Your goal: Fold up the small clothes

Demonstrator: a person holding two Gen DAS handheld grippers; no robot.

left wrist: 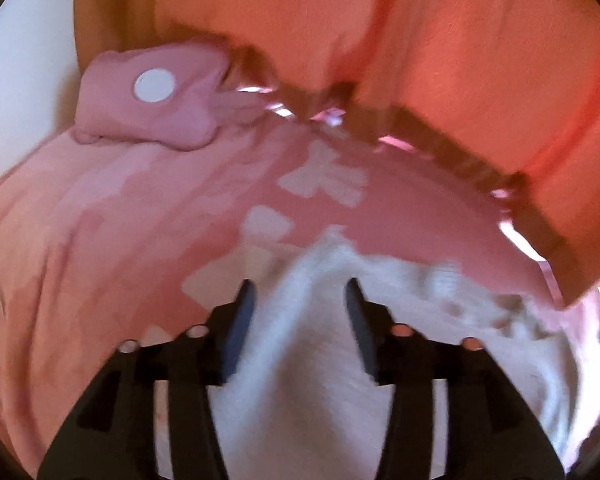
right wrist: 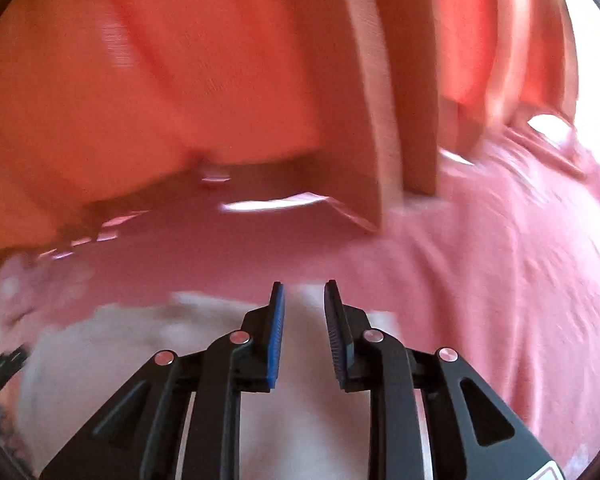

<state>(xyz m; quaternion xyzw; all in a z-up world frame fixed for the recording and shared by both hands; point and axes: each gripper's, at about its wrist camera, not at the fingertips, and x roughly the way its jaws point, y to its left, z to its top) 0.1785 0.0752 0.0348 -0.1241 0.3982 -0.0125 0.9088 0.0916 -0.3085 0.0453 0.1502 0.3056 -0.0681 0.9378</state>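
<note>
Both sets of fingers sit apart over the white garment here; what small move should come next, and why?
Probably lower the left gripper and close it on the white garment, then the right gripper likewise. Both are open, nothing pinched, and the cloth lies bunched on the pink bedspread, unfolded.

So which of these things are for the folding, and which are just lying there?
For the folding:
- white garment
- left gripper, jaws apart
- right gripper, jaws apart

Just lying about:
- folded pink garment with a white dot
- pink patterned bedspread
- orange curtain
</note>
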